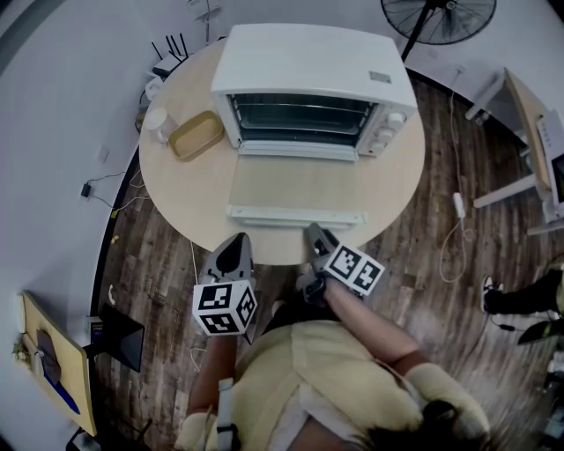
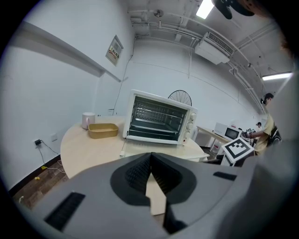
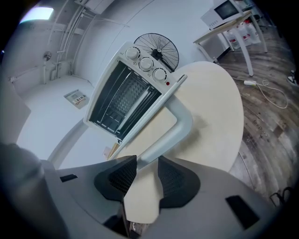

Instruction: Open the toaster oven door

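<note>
Plainly, our right claw (image 3: 147, 161) has its jaws standing apart. The pale handle (image 3: 168, 137) of the door (image 1: 295, 183) of the toaster oven (image 1: 304, 62) crosses just beyond their tips with neither pad closed on it; we cannot tell whether a tip brushes it. Our left claw (image 2: 150, 156) has its jaws brought together at the tips with nothing between them. It hovers off the near edge of the table (image 1: 388, 189), in front of the toaster oven and left of the right claw. The door is let all the way down, lying flat out from the toaster oven's front with its handle at the edge farthest from the mouth, so the wire racks inside show. The white toaster oven stands at the back of the round table, knobs down its right side. Just left of it sit a shallow tan tray (image 1: 196, 135) and, beyond that, a pale cup (image 1: 157, 123). Behind the toaster oven, off the table, stands a fan (image 1: 438, 19).
</note>
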Demonstrator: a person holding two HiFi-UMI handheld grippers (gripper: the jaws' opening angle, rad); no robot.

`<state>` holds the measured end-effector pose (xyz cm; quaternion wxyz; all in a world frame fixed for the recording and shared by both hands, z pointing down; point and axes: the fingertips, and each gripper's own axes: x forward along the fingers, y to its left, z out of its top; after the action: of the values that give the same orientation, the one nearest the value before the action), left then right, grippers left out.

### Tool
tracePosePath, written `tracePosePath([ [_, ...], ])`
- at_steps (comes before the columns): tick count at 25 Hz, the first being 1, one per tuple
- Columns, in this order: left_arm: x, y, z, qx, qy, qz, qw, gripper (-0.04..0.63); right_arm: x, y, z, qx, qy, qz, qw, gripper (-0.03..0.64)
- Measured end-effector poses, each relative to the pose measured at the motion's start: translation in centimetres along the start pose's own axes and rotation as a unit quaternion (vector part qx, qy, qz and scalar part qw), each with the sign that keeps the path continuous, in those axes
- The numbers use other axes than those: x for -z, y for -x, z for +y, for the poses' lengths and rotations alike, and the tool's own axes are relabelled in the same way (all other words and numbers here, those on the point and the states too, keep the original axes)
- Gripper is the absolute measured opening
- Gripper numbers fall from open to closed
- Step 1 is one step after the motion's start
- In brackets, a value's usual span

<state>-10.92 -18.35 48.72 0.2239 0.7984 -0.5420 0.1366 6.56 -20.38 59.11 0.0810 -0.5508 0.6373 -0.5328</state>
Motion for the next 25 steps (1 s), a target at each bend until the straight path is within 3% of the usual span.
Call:
tracePosePath([
  [25,2.0,-0.4,1.1,-0.012,0.013,0.024,0.9996,0.002,0.8,-0.9,-1.8,0.032,0.0,0.033,0.999,0.136],
])
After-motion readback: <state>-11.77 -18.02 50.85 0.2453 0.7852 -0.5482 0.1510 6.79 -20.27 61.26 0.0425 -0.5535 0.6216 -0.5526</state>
